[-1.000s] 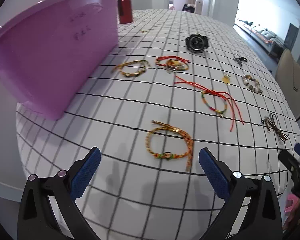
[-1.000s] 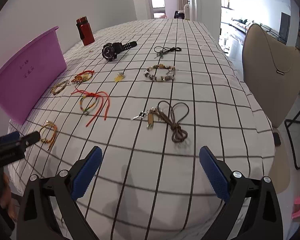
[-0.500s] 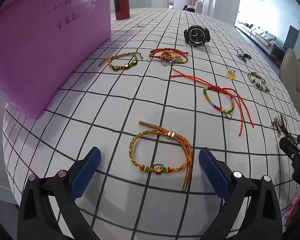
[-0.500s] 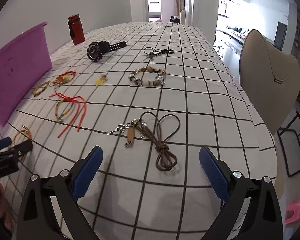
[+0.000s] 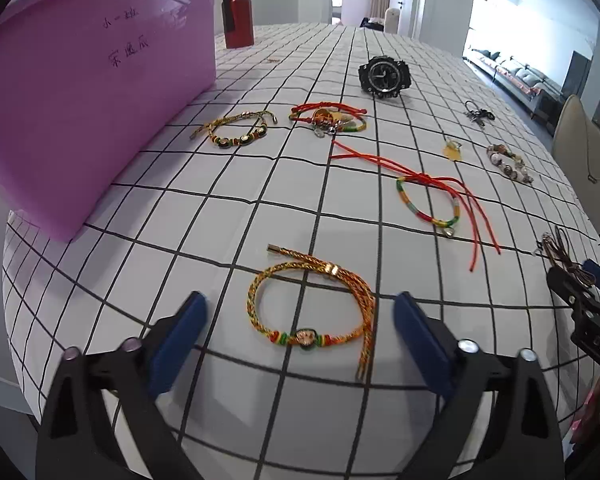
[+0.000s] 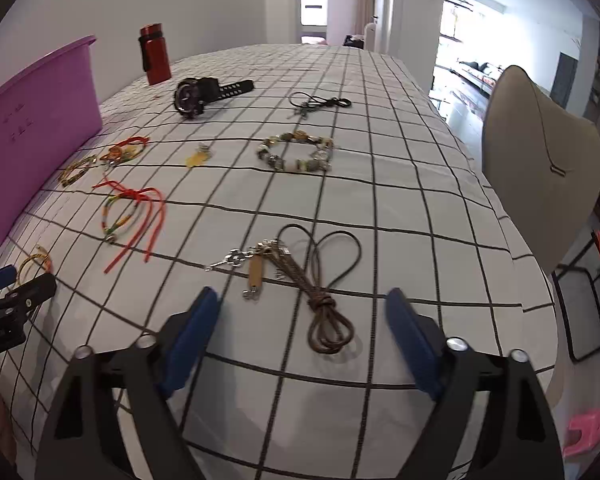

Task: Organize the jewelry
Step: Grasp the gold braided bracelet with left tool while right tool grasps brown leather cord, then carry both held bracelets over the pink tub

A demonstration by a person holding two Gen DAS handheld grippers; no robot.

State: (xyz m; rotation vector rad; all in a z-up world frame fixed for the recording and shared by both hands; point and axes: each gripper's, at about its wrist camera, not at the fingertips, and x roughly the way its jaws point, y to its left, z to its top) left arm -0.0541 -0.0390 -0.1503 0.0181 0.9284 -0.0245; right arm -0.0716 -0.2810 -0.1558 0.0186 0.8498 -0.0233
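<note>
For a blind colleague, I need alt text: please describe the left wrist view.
The left gripper, its jaws closing but not yet touching, straddles a gold braided bracelet on a checked tablecloth. Beyond lie more bracelets, a black watch, a red bottle and a purple tub at left.

The left hand-held gripper (image 5: 300,332) points down at the checked surface (image 5: 220,240), its blue pads (image 5: 178,336) closing either side of a gold braided bracelet (image 5: 312,304) that lies flat between them, untouched; a purple tub (image 5: 80,100) stands at the far left, a red bottle (image 5: 238,16) behind it; beyond lie a beaded gold bracelet (image 5: 236,130), a red charm bracelet (image 5: 328,118), a black watch (image 5: 384,78), and a multicoloured bracelet with long red cords (image 5: 432,200); further right sit a yellow pendant (image 5: 453,150), a stone bead bracelet (image 5: 508,164) and dark keys (image 5: 478,114); the right hand-held gripper (image 5: 580,284) shows at the right edge beside a brown cord necklace (image 5: 556,248).
</note>
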